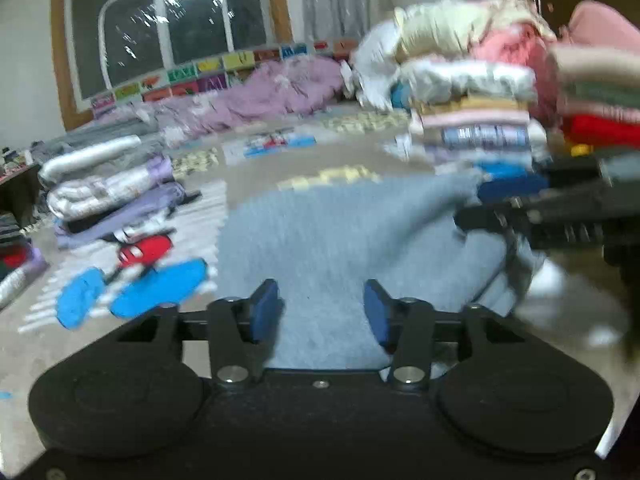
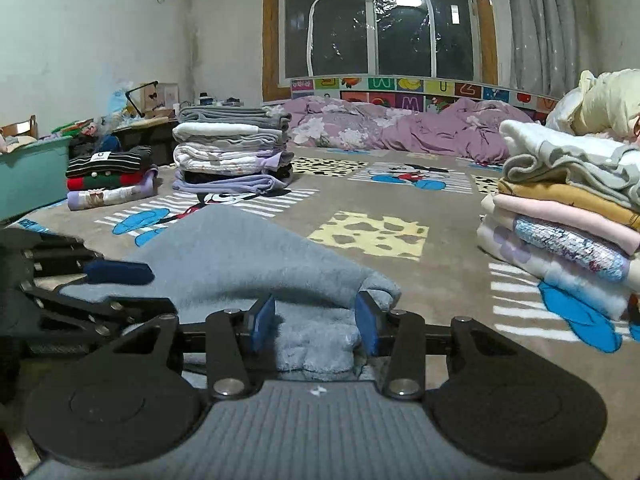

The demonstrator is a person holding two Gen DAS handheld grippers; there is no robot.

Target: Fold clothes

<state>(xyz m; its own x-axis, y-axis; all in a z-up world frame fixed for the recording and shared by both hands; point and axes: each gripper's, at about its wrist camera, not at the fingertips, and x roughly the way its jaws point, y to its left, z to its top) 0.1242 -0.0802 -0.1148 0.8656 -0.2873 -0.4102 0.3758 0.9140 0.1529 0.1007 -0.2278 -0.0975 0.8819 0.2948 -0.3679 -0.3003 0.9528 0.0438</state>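
Item: grey garment [image 2: 256, 256], on the near rug [image 2: 440, 280]. Right gripper [image 2: 316, 320]: jaws spread astride a bunched corner, not visibly pinching. Left gripper [image 1: 320, 308]: jaws spread over flat cloth. Advice: grip both corners firmly and evenly, then fold. Far: folded stacks [image 2: 232, 148].

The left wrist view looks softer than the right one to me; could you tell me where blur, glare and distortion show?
Left wrist view: motion blur smears the clothes stack and blue-grey garment; the left gripper stays sharp. Right wrist view: crisp overall; lamp glare on the window; fisheye bends its frame.
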